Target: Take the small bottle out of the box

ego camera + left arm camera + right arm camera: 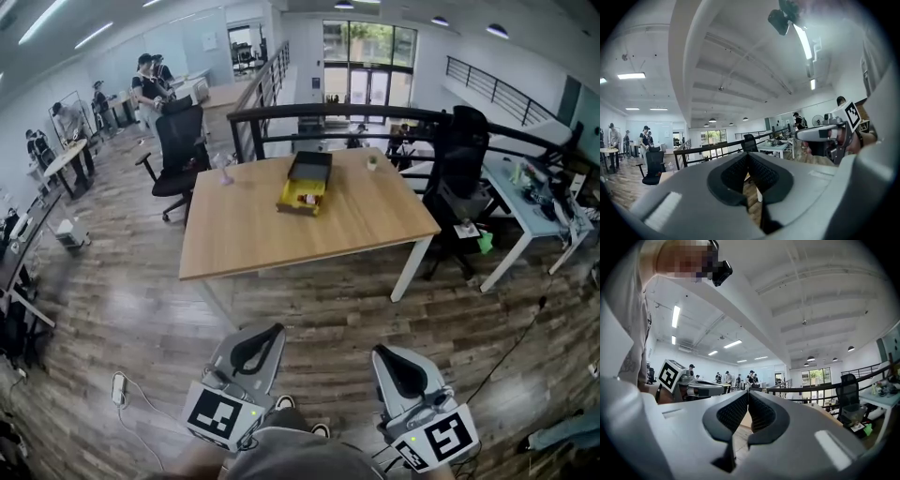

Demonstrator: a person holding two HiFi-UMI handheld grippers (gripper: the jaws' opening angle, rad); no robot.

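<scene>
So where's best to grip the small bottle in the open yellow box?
Likely from above, near side: the yellow box is open upward, its dark lid folded back at the far edge. The small bottle inside is too tiny here to tell its pose or best part.

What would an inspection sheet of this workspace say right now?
Surface: wooden table on white legs.
Job's things: open yellow box on the table; small bottle not distinguishable inside.
Clutter: cup and a small purple item near the far edge.
Grippers: left gripper and right gripper both shut, empty, held short of the table.
Cables: white cable on floor at left; black cable at right.
Surroundings: office chair, railing, people far left.
</scene>
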